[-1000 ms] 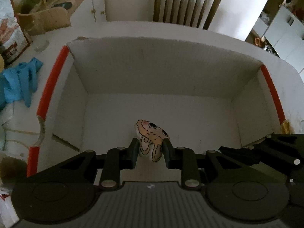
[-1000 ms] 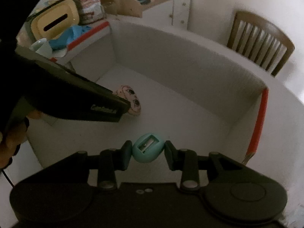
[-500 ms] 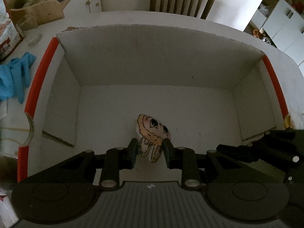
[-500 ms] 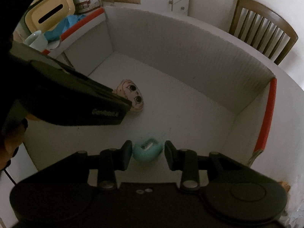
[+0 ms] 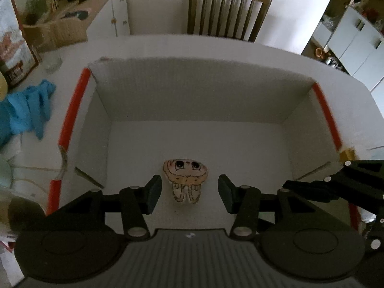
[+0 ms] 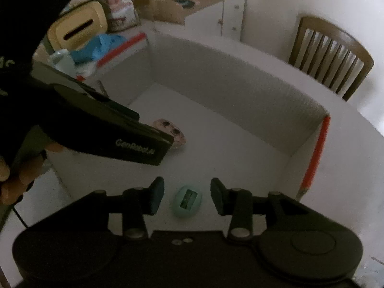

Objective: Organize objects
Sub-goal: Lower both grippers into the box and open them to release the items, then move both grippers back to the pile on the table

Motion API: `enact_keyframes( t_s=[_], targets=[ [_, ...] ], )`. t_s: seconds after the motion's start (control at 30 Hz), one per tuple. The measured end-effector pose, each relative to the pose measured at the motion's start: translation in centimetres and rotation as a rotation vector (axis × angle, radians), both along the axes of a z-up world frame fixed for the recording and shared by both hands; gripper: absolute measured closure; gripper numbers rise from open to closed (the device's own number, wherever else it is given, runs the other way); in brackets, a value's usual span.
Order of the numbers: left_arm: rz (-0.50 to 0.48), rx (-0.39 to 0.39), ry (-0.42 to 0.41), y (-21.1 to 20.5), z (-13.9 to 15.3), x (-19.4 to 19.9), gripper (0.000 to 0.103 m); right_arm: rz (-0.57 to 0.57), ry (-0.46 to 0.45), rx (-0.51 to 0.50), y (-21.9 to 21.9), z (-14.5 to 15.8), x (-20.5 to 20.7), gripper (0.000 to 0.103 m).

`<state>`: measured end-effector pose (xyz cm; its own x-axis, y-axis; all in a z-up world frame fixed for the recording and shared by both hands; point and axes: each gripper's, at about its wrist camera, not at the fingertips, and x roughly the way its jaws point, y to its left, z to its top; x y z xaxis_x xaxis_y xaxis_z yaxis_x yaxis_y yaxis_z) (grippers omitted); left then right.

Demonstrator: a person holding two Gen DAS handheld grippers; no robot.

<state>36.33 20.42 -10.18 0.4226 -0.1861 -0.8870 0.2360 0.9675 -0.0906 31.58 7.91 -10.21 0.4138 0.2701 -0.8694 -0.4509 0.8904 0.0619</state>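
Note:
A small cartoon-face figure (image 5: 185, 180) lies on the floor of a white cardboard box (image 5: 192, 96) with red-edged flaps. My left gripper (image 5: 187, 193) hovers over it with its jaws opening; the figure lies between the pads, touching neither. In the right wrist view a teal egg-shaped pencil sharpener (image 6: 187, 200) rests on the box floor. My right gripper (image 6: 187, 198) is above it, jaws opening, with gaps on both sides. The figure (image 6: 171, 130) shows partly behind the left gripper's body (image 6: 115, 134).
A wooden chair (image 5: 228, 12) stands beyond the table. A blue cloth (image 5: 26, 105), a glass (image 5: 52, 60) and a printed bag (image 5: 12, 48) sit left of the box. A yellow container (image 6: 76, 28) and a cup (image 6: 61, 60) are beside the box. A person's hand (image 6: 14, 175) holds the left gripper.
Both grippers let go: the left opened off the figure, the right off the teal sharpener. Both objects now lie on the box floor, and both grippers rose slightly.

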Motion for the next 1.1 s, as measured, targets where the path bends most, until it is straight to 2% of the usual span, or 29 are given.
enact_keyframes(
  t_s=[0.4, 0.63, 0.77, 1.0, 1.1],
  targets=[
    [0.001, -0.037, -0.169, -1.0, 5.8, -4.3, 0.052, -0.016, -0.101, 0.103, -3.5, 5.3, -4.5, 0.053],
    [-0.023, -0.042, -0.296, -2.6, 8.8, -8.8, 0.052, -0.050, -0.176, 0.157, -6.7, 7.7, -8.3, 0.047],
    [-0.034, -0.067, -0.333, -4.2, 9.9, -11.3, 0.052, -0.078, -0.218, 0.182, -9.0, 8.8, -10.9, 0.042],
    [-0.069, -0.098, -0.374, -7.7, 11.1, -15.0, 0.043, -0.141, -0.278, 0.204, -13.4, 9.8, -15.0, 0.035],
    [-0.093, -0.107, -0.385, -9.3, 11.1, -16.3, 0.036, -0.172, -0.303, 0.202, -15.4, 10.1, -16.8, 0.029]
  ],
)
